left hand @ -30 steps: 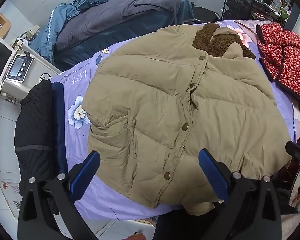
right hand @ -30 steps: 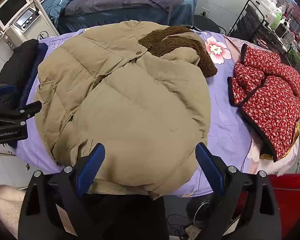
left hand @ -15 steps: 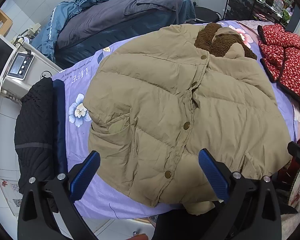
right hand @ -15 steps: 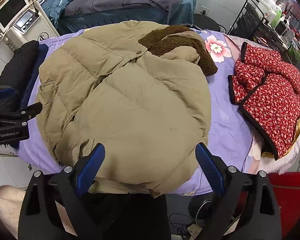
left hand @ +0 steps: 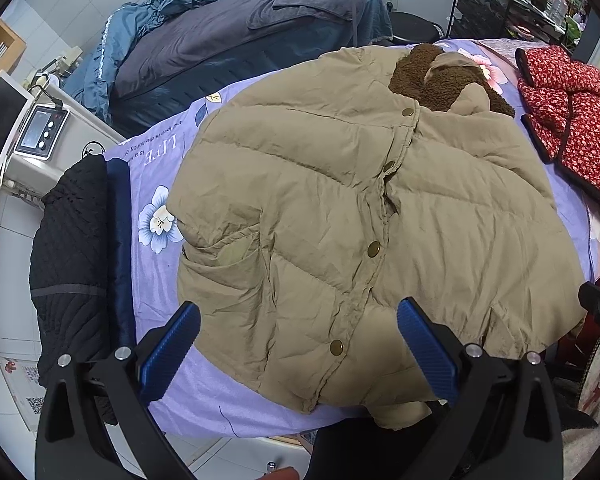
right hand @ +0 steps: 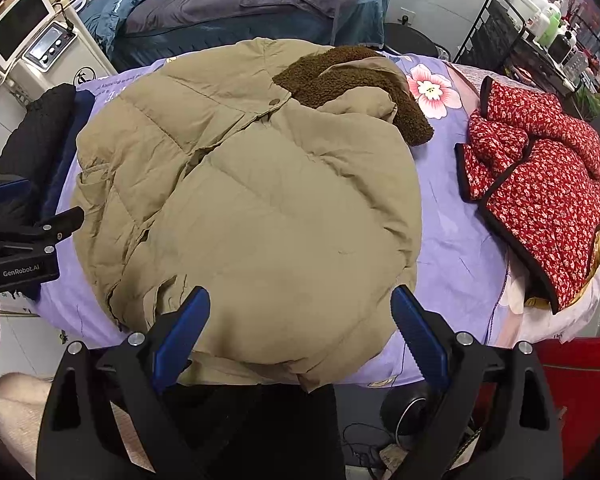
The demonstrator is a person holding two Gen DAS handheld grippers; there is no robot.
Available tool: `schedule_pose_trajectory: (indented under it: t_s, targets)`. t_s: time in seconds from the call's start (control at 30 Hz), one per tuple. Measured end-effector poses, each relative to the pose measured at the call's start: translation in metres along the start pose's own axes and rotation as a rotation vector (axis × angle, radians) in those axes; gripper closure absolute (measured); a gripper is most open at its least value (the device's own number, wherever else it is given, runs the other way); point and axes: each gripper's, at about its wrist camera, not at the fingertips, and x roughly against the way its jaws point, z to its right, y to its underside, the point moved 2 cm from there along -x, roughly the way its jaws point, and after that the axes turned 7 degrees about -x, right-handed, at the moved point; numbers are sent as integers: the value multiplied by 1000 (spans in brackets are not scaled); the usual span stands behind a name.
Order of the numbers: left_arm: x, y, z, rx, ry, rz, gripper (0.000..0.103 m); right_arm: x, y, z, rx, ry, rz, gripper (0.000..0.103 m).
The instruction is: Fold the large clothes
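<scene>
Khaki padded coat (left hand: 364,216) lies snapped and spread ahead of both tools, sleeves seemingly tucked, body unfolded; left gripper (left hand: 298,344) and right gripper (right hand: 300,330) gape wide, holding nothing.

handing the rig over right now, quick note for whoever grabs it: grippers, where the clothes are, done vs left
Left gripper: open, empty, above the near hem of the tan puffer jacket.
Right gripper: open, empty, above the jacket's near right side.
The jacket lies on the purple floral sheet, snaps fastened, both sides appear turned in over the front, brown fleece hood at the far end.
The red floral jacket lies crumpled to the right; the black quilted garment hangs off the left edge.
Done: apparently the side folds. Left: fold the tan jacket lengthwise, then the other clothes.
</scene>
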Motion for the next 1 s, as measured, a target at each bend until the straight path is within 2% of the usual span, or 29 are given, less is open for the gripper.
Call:
schedule_pose_trajectory:
  t_s: [1.0]
  targets:
    - [2, -3, 3, -8, 13, 0, 6, 1, -1, 0, -1, -4, -1, 12]
